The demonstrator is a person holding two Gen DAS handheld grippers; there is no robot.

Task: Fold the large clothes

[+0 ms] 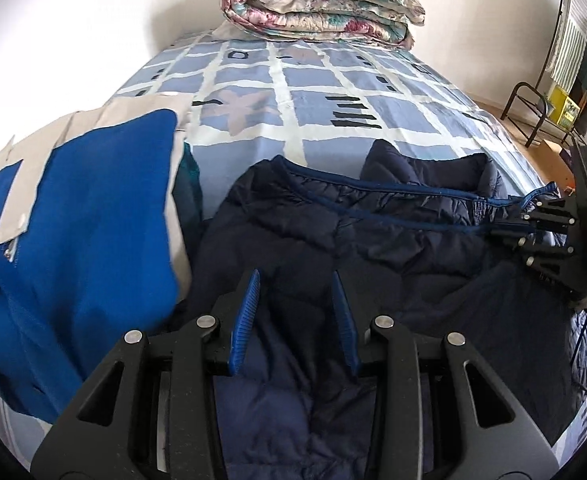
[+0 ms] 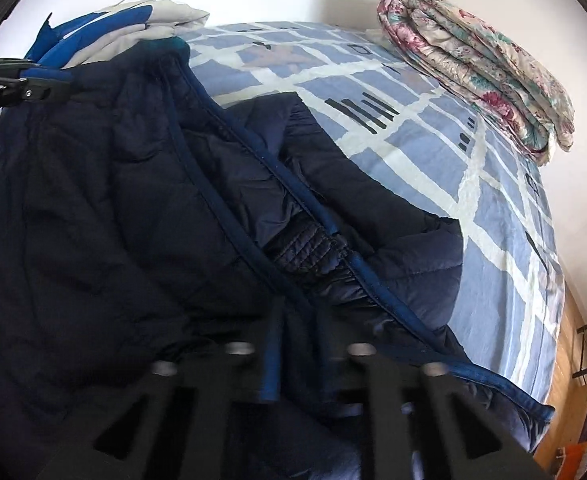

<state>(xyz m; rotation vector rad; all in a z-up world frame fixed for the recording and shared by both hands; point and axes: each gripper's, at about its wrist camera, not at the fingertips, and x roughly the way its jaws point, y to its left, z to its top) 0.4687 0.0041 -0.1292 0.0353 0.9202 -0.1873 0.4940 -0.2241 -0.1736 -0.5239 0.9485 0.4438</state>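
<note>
A dark navy quilted puffer jacket [image 1: 373,240] with blue piping lies on the bed; it also fills the right wrist view [image 2: 113,200]. My left gripper [image 1: 295,280] is open, its blue pads just above the jacket's near part. My right gripper [image 1: 509,226] shows at the right of the left wrist view, its fingers close together at the jacket's blue-piped edge. In the right wrist view the right gripper [image 2: 297,320] is blurred, its fingers set into the jacket fabric. The left gripper [image 2: 53,80] appears at the far left there.
A blue and beige garment [image 1: 85,208] lies at the left of the bed. A rolled floral quilt [image 1: 321,4] sits at the head. The blue checked bedsheet [image 1: 293,92] covers the bed. A metal rack [image 1: 549,108] stands on the wooden floor at right.
</note>
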